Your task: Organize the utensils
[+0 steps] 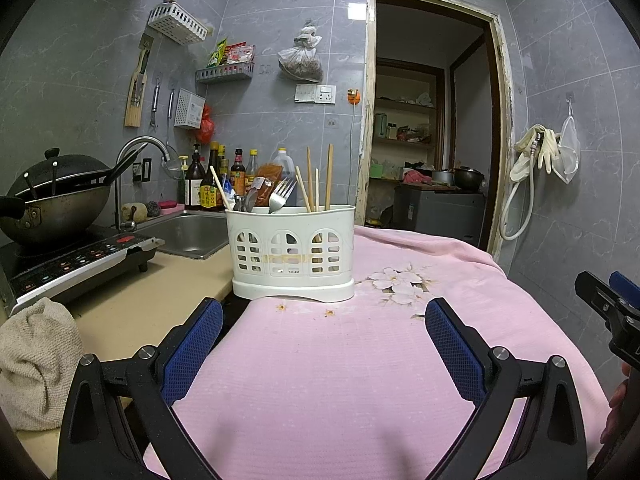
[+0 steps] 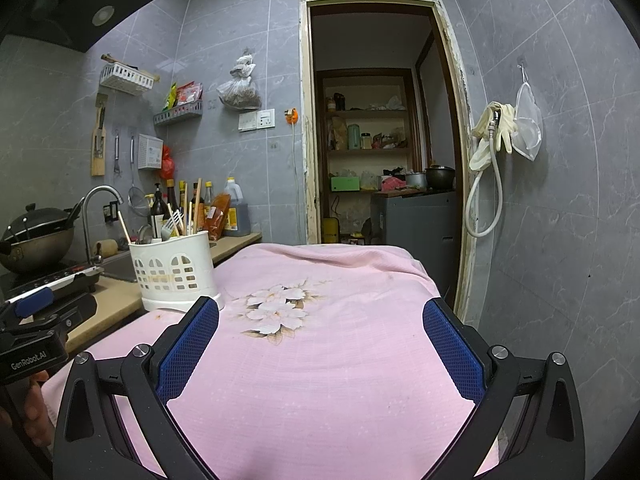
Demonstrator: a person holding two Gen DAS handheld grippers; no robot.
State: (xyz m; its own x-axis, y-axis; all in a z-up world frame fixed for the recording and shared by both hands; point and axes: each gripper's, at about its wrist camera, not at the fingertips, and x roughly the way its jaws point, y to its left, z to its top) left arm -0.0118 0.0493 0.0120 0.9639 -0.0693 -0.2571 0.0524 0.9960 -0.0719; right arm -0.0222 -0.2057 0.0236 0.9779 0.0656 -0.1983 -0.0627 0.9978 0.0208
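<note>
A white slotted utensil holder [image 1: 293,254] stands at the pink cloth's left edge, straight ahead of my left gripper [image 1: 320,312]. Upright in it are a metal fork [image 1: 280,195], spoons and several wooden chopsticks [image 1: 328,176]. My left gripper is open with nothing between its blue pads. In the right wrist view the utensil holder [image 2: 174,272] sits to the front left of my right gripper [image 2: 320,312], which is also open and holds nothing. The right gripper [image 1: 612,304] shows at the right edge of the left wrist view, and the left gripper's body [image 2: 36,320] shows at the left edge of the right wrist view.
The pink flowered cloth [image 1: 360,360] covers the surface under both grippers. To the left are a beige counter [image 1: 160,292], a steel sink [image 1: 192,236], an induction cooker with a wok [image 1: 52,204], sauce bottles [image 1: 208,184] and a beige towel [image 1: 36,364]. A doorway [image 1: 432,120] opens behind.
</note>
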